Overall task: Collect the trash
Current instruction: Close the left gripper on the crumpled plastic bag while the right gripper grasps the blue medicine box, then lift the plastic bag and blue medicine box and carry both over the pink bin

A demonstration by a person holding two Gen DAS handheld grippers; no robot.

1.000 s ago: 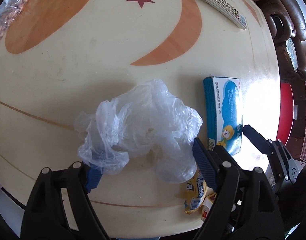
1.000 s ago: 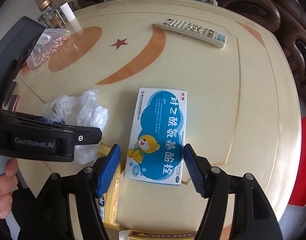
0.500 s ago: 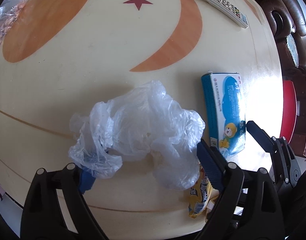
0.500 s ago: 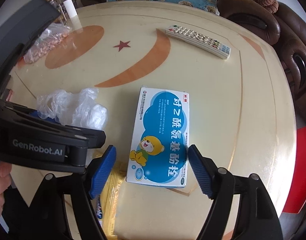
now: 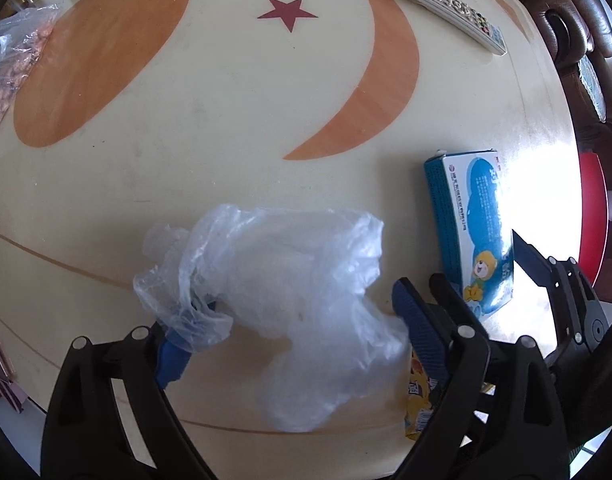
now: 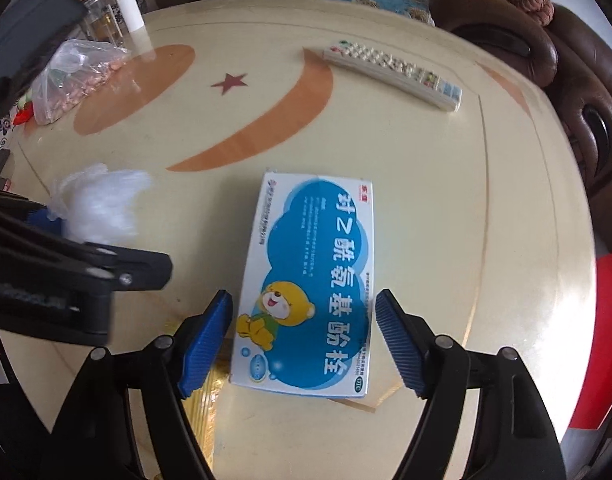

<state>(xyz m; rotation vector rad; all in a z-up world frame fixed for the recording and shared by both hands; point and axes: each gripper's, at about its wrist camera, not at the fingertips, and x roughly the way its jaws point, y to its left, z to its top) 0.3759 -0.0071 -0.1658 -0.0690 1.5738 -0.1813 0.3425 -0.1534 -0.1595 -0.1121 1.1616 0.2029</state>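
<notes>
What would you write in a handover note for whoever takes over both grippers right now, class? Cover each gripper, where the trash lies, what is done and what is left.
Left gripper: open, straddling the plastic bag; pads not pressing it.
Right gripper: open, one finger on each side of the near end of the blue box; not gripping.
Bag, box and a yellow wrapper all lie on the table, near its front edge. The remote lies at the far side.
Done: nothing picked up.
Left: close on bag and box, lift them, then probably the wrapper. No bin is in view.
</notes>
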